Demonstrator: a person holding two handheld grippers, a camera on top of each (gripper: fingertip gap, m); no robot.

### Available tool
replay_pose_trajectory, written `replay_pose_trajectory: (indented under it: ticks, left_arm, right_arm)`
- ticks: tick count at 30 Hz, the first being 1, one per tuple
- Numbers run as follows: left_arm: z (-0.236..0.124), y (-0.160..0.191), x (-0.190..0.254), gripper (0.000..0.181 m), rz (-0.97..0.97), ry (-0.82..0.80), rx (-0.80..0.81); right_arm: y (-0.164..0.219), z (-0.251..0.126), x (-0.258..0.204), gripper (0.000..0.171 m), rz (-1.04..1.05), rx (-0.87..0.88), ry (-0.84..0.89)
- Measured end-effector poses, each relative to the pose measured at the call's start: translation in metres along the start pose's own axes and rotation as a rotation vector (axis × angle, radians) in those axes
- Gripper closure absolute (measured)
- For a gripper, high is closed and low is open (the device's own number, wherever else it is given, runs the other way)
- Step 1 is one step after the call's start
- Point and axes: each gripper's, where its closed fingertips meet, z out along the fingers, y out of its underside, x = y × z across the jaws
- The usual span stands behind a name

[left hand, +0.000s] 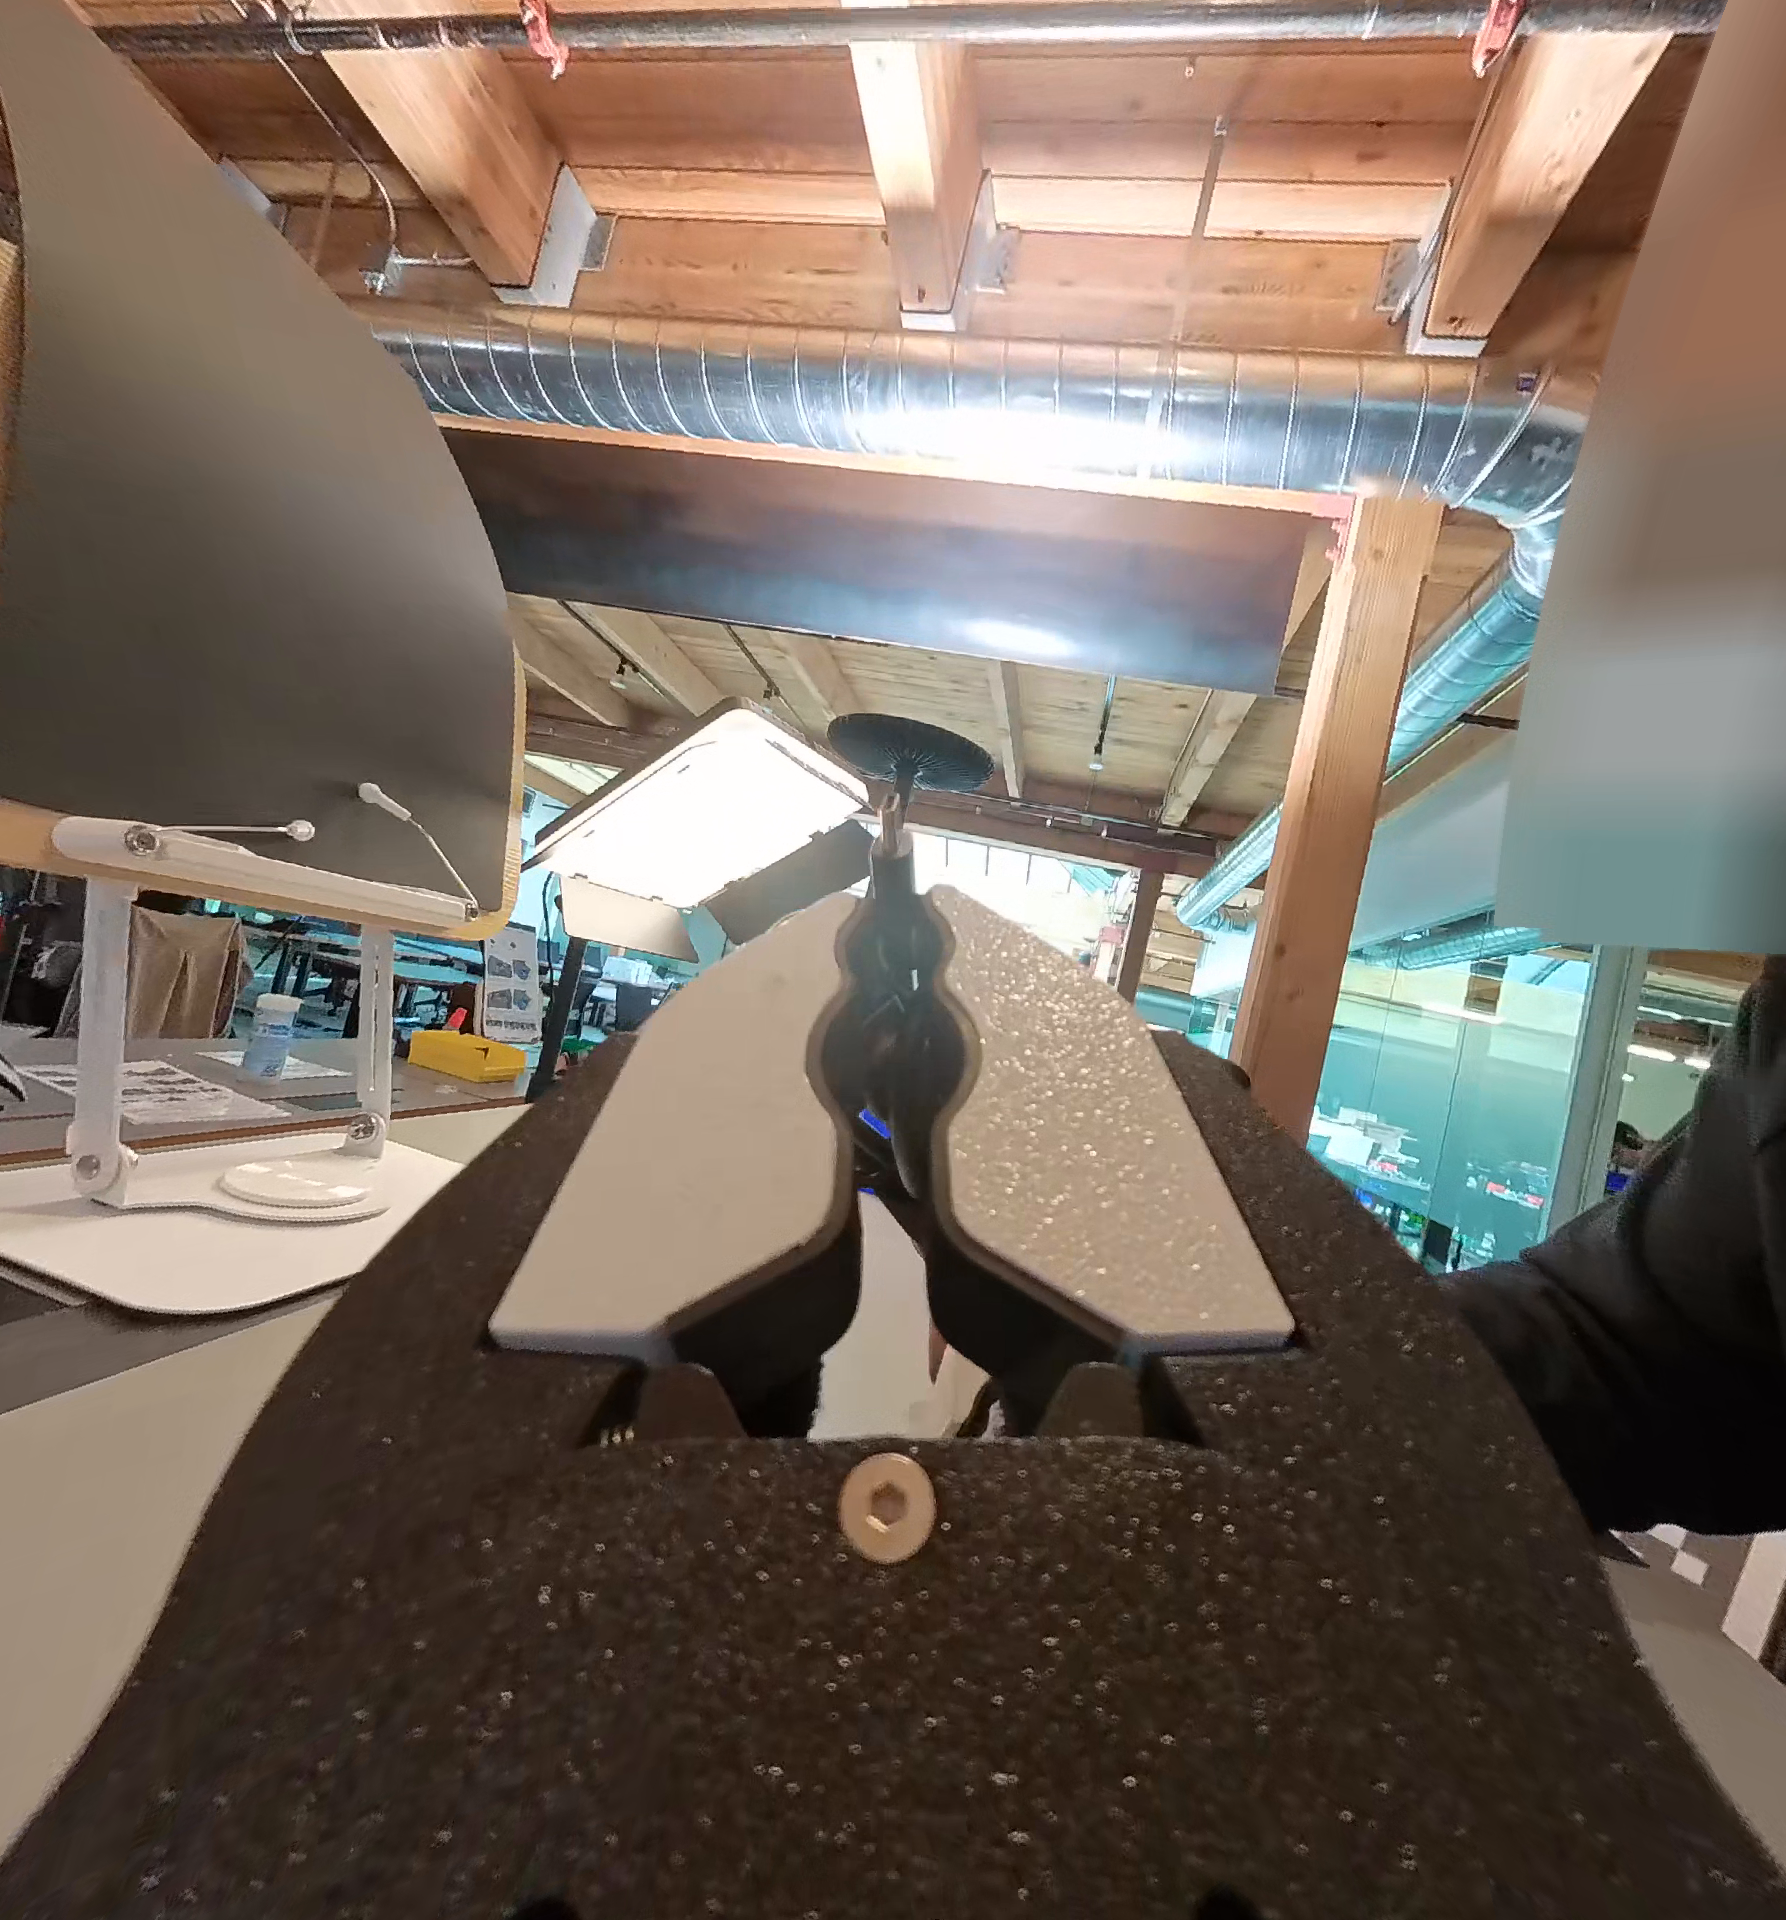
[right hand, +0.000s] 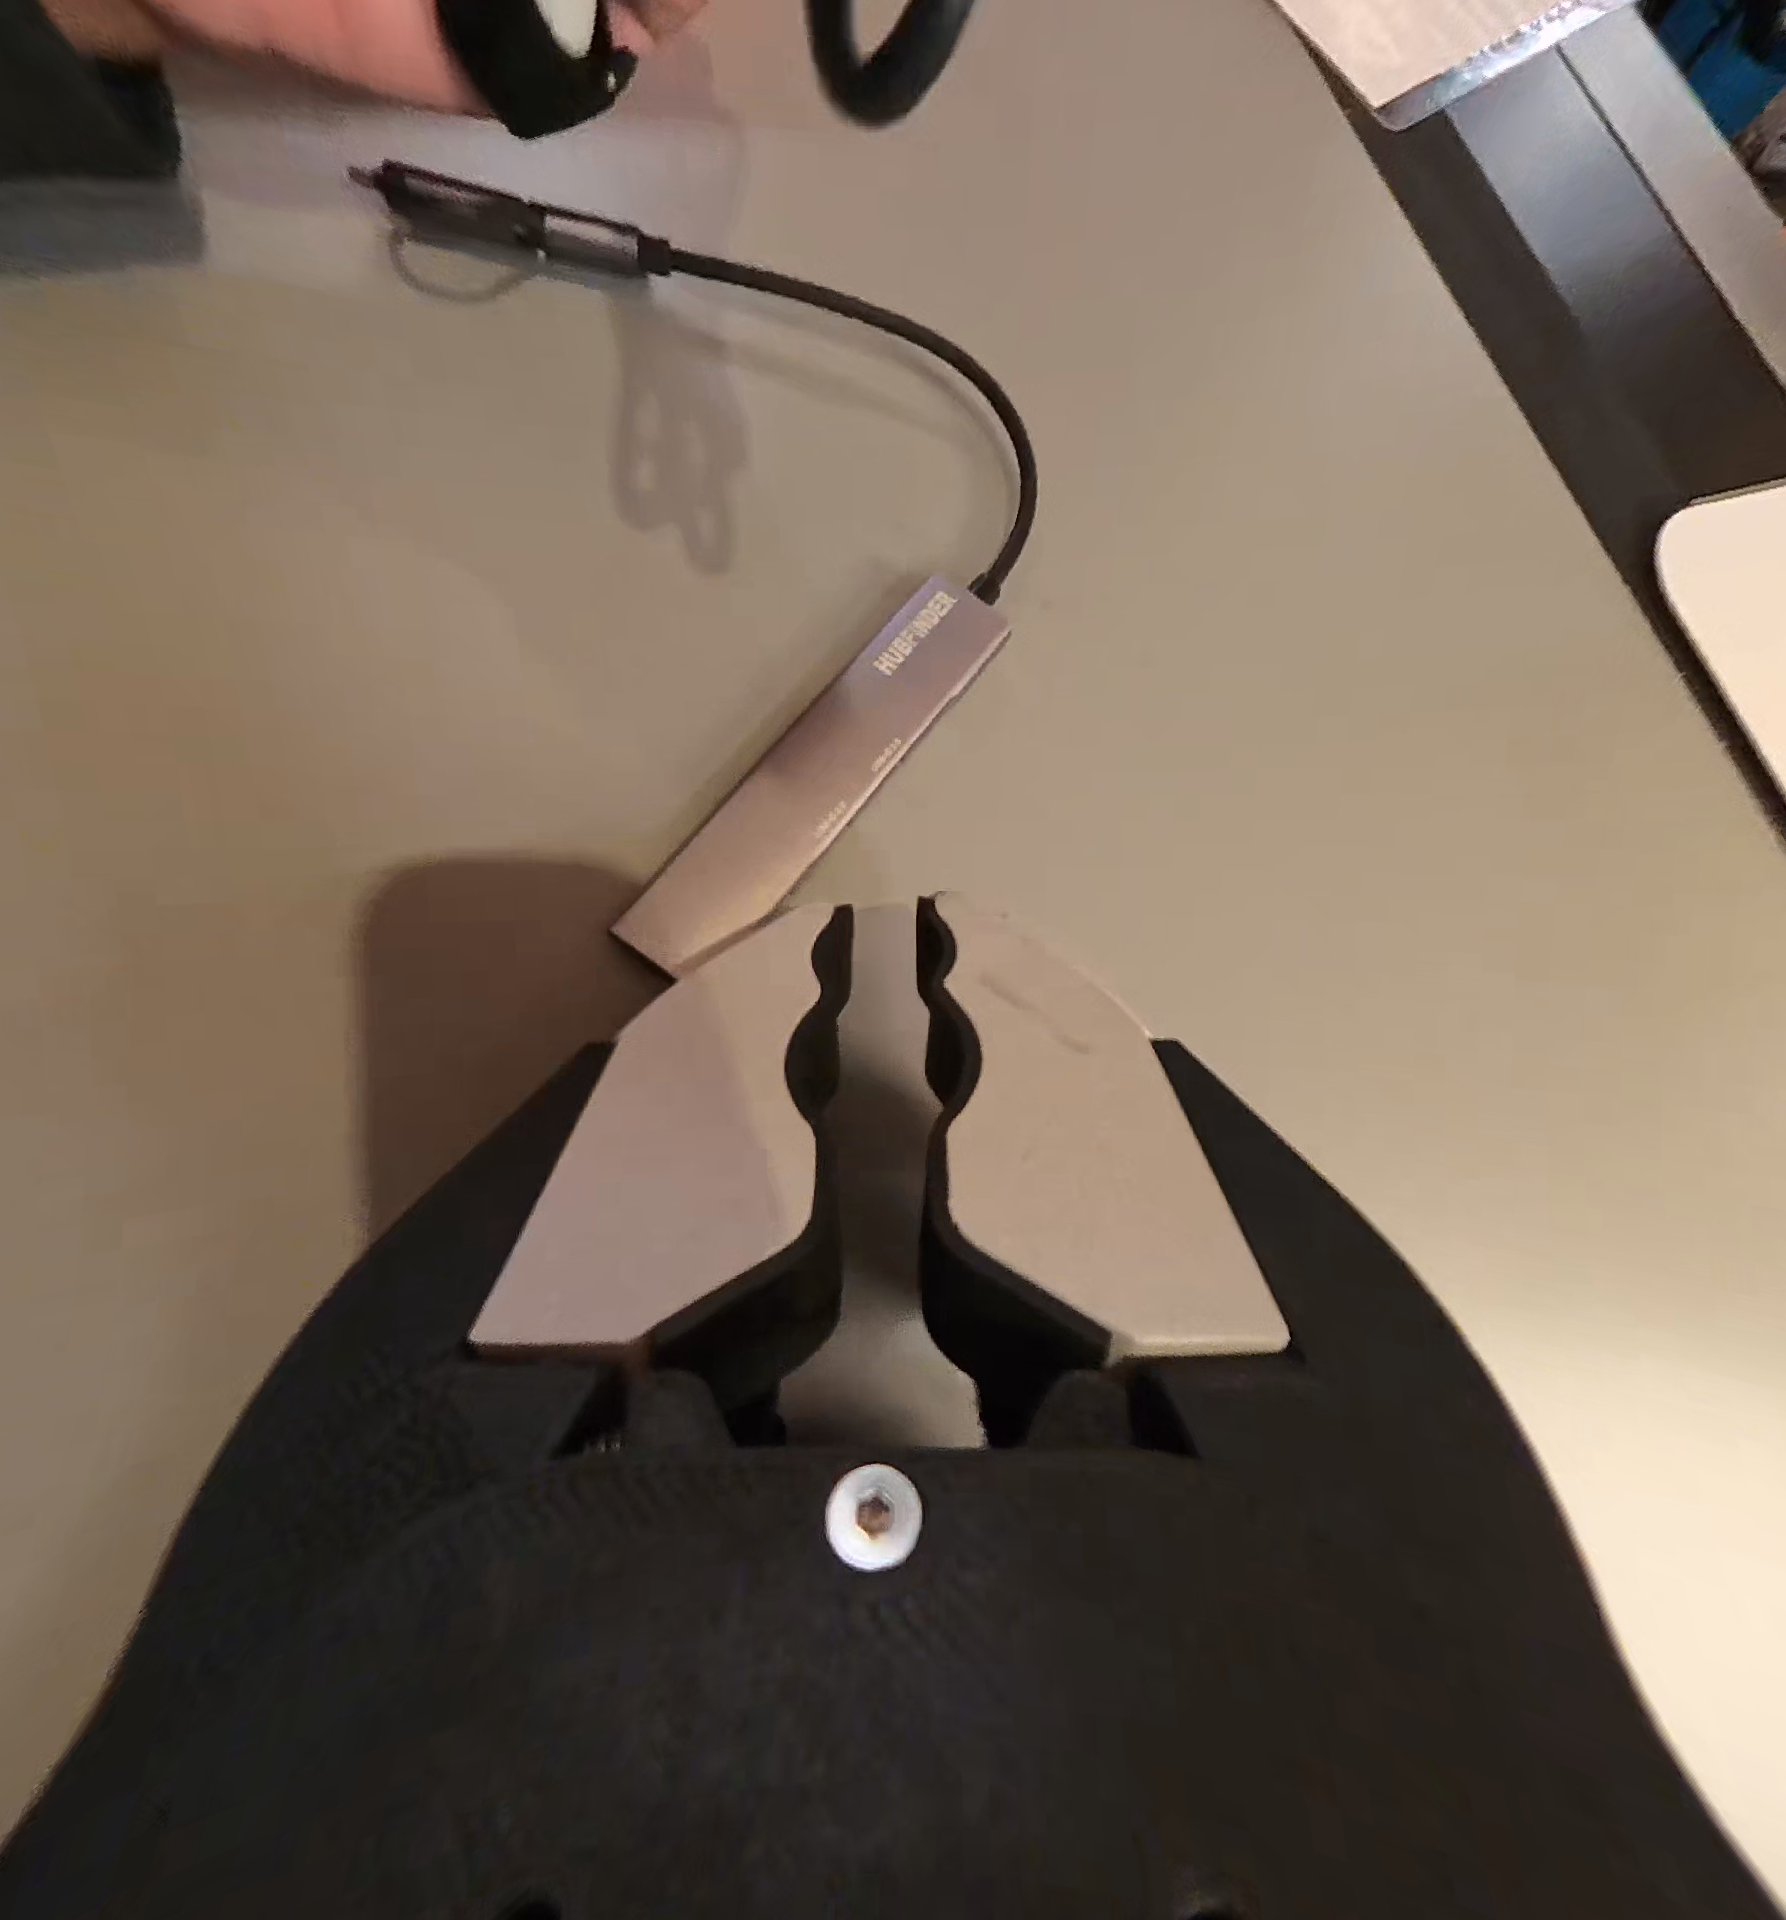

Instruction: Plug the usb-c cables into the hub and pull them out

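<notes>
A slim grey hub (right hand: 837, 769) lies diagonally on the beige table (right hand: 245, 644). Its black lead (right hand: 1014, 457) curves back to a plug (right hand: 515, 223) lying flat. My right gripper (right hand: 884, 914) hovers over the hub's near end, its jaws a narrow gap apart with nothing between them. A hand (right hand: 349, 42) is at the top left, and a black cable loop (right hand: 868, 73) hangs beside it. My left gripper (left hand: 894, 904) points up toward the ceiling. Something black, apparently the cable (left hand: 894, 997), sits pinched between its fingers.
A white stand (left hand: 245, 1174) holding a dark board (left hand: 245, 520) is on the table at the left. A lit studio panel (left hand: 702, 821) is behind it. A dark sleeve (left hand: 1647, 1299) is on the right. The table's dark edge (right hand: 1595, 260) and a white mat (right hand: 1772, 644) lie to the right of the hub. The tips of one gripper are about 20 cm away from the tips of the other.
</notes>
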Motion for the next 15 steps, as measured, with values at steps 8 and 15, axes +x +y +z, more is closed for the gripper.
replay_pose_trajectory:
  ticks: [8,15]
  left_arm:
    - [0.011,0.021,-0.001,0.174,0.046,-0.025,-0.141]
    - [0.010,0.026,-0.010,0.174,0.043,-0.061,-0.163]
  right_arm:
    - [-0.001,-0.003,-0.001,0.153,0.212,0.007,-0.059]
    - [-0.011,0.007,-0.040,0.144,0.084,-0.037,-0.103]
